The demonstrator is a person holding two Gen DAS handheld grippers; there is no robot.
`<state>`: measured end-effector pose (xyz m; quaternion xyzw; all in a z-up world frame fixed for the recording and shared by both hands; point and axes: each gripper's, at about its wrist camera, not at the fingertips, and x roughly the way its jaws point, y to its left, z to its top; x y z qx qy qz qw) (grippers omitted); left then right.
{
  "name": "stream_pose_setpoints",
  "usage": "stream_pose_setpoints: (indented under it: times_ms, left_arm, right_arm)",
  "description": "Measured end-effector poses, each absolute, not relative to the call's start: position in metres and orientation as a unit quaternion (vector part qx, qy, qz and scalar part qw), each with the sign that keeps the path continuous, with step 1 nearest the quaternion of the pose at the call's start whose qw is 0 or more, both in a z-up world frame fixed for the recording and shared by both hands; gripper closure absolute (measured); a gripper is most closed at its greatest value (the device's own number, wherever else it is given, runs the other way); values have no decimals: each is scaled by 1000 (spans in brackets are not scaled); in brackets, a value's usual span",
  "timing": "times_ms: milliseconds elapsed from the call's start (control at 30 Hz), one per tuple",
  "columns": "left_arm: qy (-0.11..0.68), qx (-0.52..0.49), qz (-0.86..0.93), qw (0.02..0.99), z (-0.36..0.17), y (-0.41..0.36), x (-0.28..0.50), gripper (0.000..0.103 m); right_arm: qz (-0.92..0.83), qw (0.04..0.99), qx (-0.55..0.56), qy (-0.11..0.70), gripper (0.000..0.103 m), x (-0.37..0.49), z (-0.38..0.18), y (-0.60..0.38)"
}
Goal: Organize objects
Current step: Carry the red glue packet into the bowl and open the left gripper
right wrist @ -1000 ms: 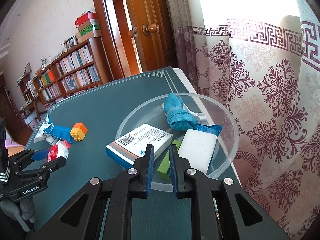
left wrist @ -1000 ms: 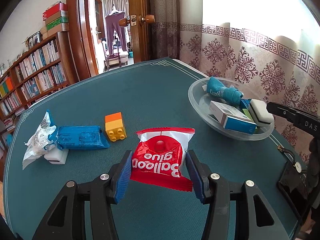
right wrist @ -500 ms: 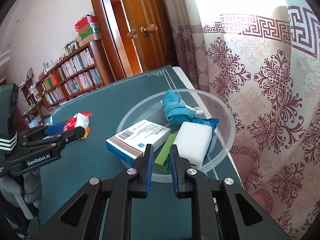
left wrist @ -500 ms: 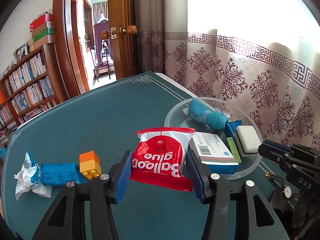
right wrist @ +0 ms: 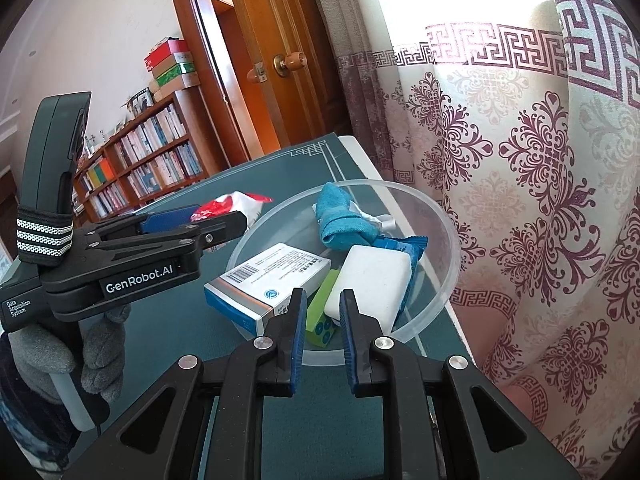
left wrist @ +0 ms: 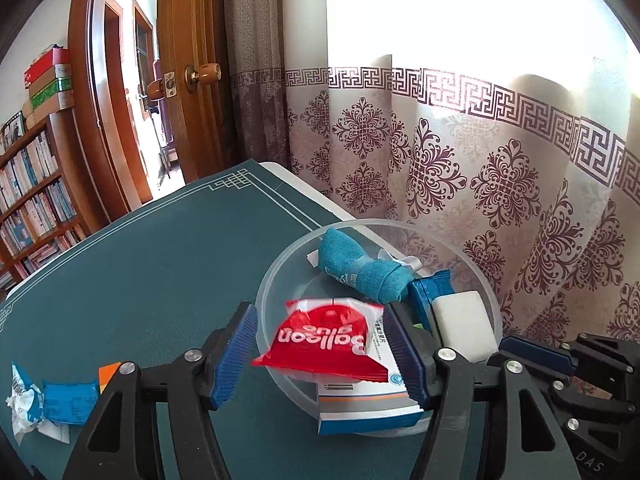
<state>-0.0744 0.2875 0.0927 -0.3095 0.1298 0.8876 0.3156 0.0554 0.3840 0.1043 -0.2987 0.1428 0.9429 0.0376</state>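
Note:
In the left wrist view a red "Balloon glue" packet (left wrist: 328, 340) hangs blurred over the clear plastic bowl (left wrist: 276, 276), between the jaws of my left gripper (left wrist: 320, 316). Those jaws are opening and the pads stand off the packet. The right wrist view shows the left gripper (right wrist: 224, 222) at the bowl's (right wrist: 440, 216) left rim, with the packet (right wrist: 236, 202) sticking out. In the bowl lie a teal cloth (left wrist: 360, 276), a white-and-blue box (left wrist: 360, 412), a white sponge (left wrist: 464, 324), a blue wrapper (left wrist: 430, 292) and a green block (right wrist: 322, 308). My right gripper (right wrist: 323, 320) is shut and empty at the bowl's near rim.
On the green table (left wrist: 160, 272) at far left lie a blue packet (left wrist: 68, 402), an orange block (left wrist: 108, 374) and a white wrapper (left wrist: 20, 408). A patterned curtain (left wrist: 480, 180) hangs right behind the bowl. A gloved hand (right wrist: 60, 356) holds the left gripper.
My left gripper carried the red packet to the right, from the table's middle to over the bowl, and its jaws have spread away from the packet. The right gripper stayed put.

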Motion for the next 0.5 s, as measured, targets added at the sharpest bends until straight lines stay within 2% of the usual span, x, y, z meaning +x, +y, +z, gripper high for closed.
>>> stream_pose_setpoints:
  times_ms: [267, 500]
  left_arm:
    - [121, -321, 891, 298, 85, 272, -75, 22]
    - [113, -323, 895, 286, 85, 258, -70, 15]
  right_arm:
    - [942, 37, -301, 143, 85, 55, 103, 383]
    - [943, 33, -302, 140, 85, 57, 104, 374]
